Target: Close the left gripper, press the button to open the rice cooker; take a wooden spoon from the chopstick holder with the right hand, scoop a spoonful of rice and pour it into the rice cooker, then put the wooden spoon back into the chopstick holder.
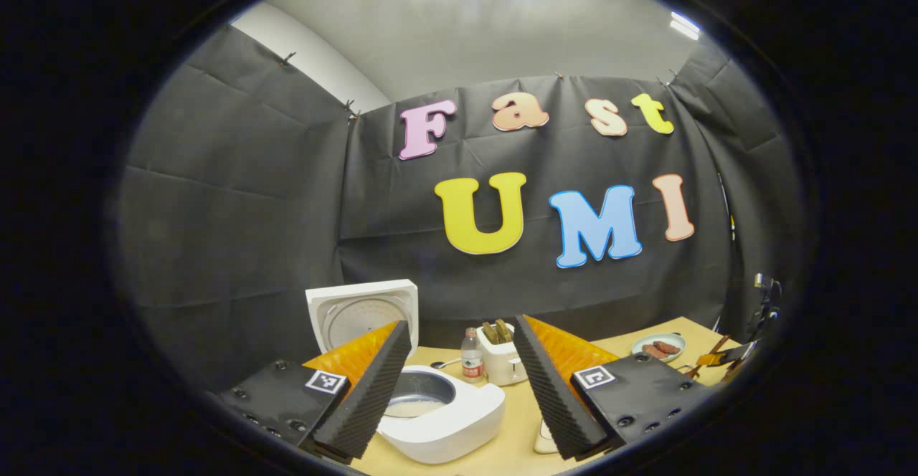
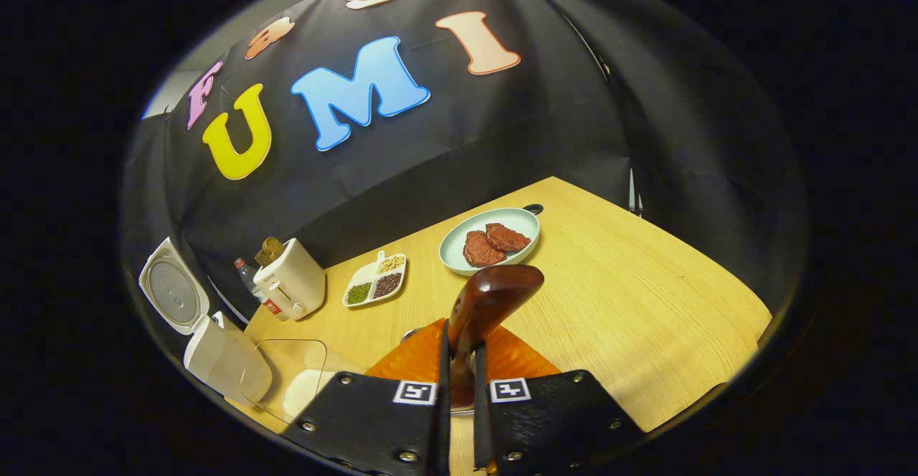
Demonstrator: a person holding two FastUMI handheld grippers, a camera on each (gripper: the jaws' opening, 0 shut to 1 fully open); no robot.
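Observation:
The white rice cooker (image 1: pixel 459 419) stands with its lid (image 1: pixel 362 311) raised, and pale rice lies in the inner pot (image 1: pixel 423 398). My left gripper (image 1: pixel 460 325) hovers above and in front of it, fingers wide apart and holding nothing. In the right gripper view the cooker (image 2: pixel 215 350) sits at the far left with its lid (image 2: pixel 168 289) up. My right gripper (image 2: pixel 460 340) is shut on a dark wooden spoon (image 2: pixel 495 293), whose head sticks up past the fingertips above the table. A clear glass container (image 2: pixel 287 383) with white rice stands beside the cooker, below and left of the gripper.
A white toaster (image 2: pixel 294 282) holding bread and a water bottle (image 2: pixel 251 282) stand behind the cooker. A divided dish of grains (image 2: pixel 374 280) and a pale plate with meat (image 2: pixel 491 239) lie mid-table. The wooden table (image 2: pixel 645 318) stretches to the right; the black cloth wall runs behind it.

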